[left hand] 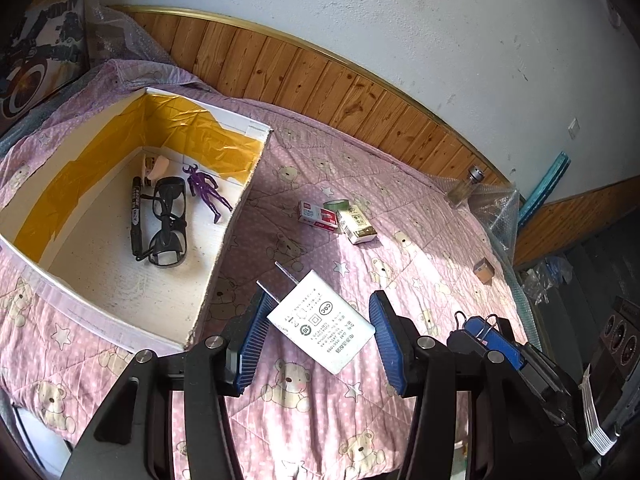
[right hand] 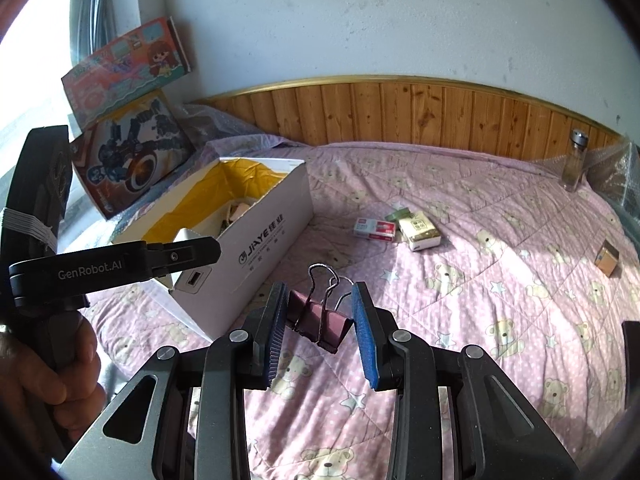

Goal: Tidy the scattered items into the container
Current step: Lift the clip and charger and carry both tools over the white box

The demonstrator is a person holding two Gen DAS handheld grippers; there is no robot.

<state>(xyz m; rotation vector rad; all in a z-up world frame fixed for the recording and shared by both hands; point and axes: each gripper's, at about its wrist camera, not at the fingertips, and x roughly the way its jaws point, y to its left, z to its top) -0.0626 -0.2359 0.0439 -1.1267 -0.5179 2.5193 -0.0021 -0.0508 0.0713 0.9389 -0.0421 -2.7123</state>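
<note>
My left gripper (left hand: 318, 340) is shut on a white power adapter (left hand: 320, 320), held above the pink quilt just right of the white cardboard box (left hand: 224, 248), prongs toward the box. Glasses (left hand: 168, 220), a black marker (left hand: 136, 216) and a purple figure (left hand: 206, 192) lie in the box. My right gripper (right hand: 322, 332) is shut on a maroon binder clip (right hand: 320, 320), near the box (right hand: 272, 240). On the quilt lie a staples box (right hand: 374, 228), a green tape roll (right hand: 398, 214), a beige pack (right hand: 422, 232) and a small brown cube (right hand: 607, 258).
A glass bottle (right hand: 574, 164) stands at the bed's far right by the wooden headboard (right hand: 400, 112). Toy boxes (right hand: 128, 160) lean against the wall behind the box. A hand (right hand: 48, 380) grips the left tool. Bubble wrap (left hand: 496, 212) lines the right edge.
</note>
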